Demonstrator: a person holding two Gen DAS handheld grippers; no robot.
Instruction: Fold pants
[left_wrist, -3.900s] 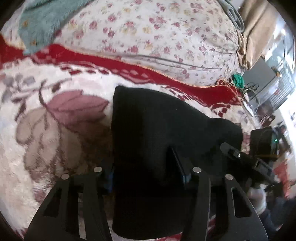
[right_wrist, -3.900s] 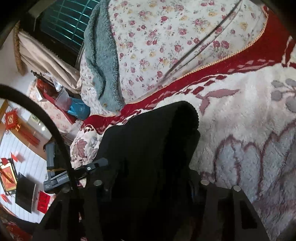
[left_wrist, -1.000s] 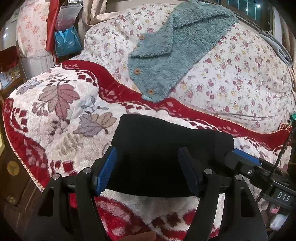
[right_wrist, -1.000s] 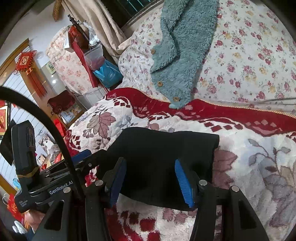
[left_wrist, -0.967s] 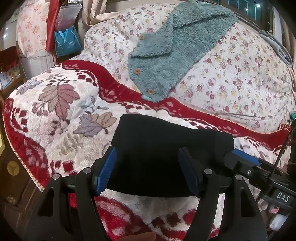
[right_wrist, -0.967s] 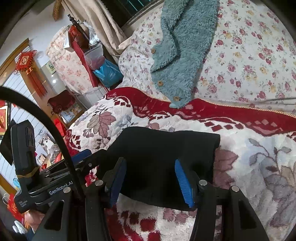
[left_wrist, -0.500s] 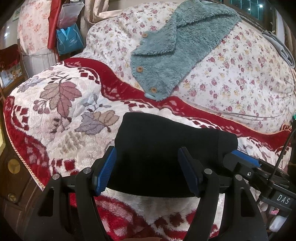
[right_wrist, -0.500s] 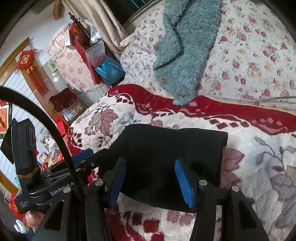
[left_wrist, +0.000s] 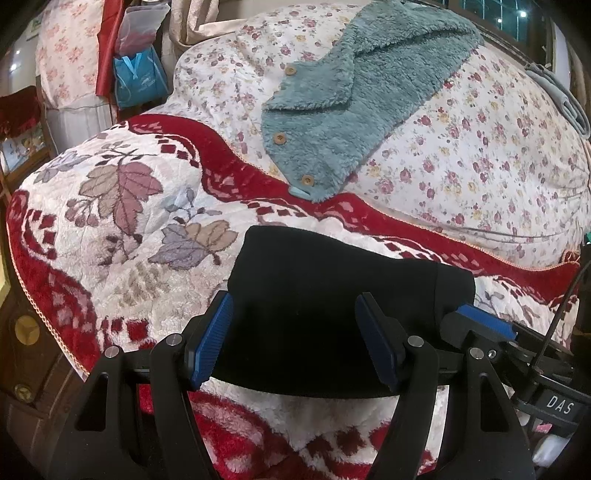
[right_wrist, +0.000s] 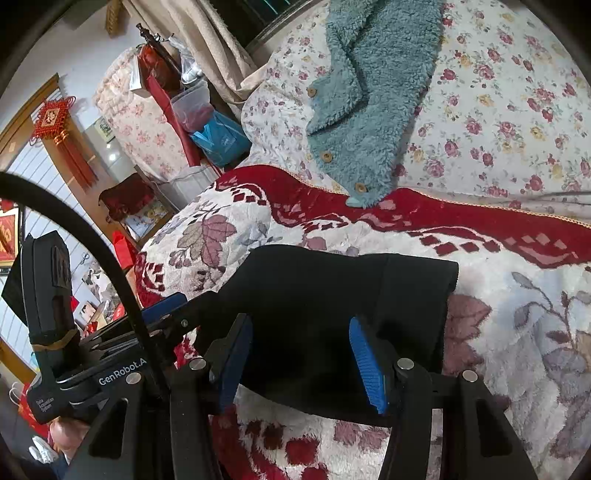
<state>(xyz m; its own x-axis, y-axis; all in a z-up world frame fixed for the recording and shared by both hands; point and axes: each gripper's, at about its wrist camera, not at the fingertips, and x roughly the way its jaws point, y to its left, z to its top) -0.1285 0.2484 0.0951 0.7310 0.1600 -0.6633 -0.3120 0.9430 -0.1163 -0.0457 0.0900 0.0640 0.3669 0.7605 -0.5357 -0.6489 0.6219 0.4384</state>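
Observation:
The black pants (left_wrist: 332, 295) lie folded into a compact rectangle on the red-and-white leaf-patterned blanket (left_wrist: 122, 236). My left gripper (left_wrist: 293, 301) hovers open over the near edge of the bundle, its blue pads (left_wrist: 210, 339) apart with nothing pinched. Beside it on the right, my right gripper (right_wrist: 298, 323) is also open above the same near edge of the pants (right_wrist: 332, 295). Each view catches the other gripper at its side: the right gripper (left_wrist: 484, 325) and the left gripper (right_wrist: 162, 302).
A teal fleece garment (left_wrist: 354, 107) with wooden buttons lies on the flowered quilt (left_wrist: 480, 147) behind the blanket. The bed drops off at the left edge (left_wrist: 33, 295). A blue bag (right_wrist: 218, 140), a plastic tub and a red wall knot (right_wrist: 55, 122) stand beyond it.
Since the earliest frames both grippers have drawn back from the pants, which now lie flat and free. Over the last second the view has only shifted slightly.

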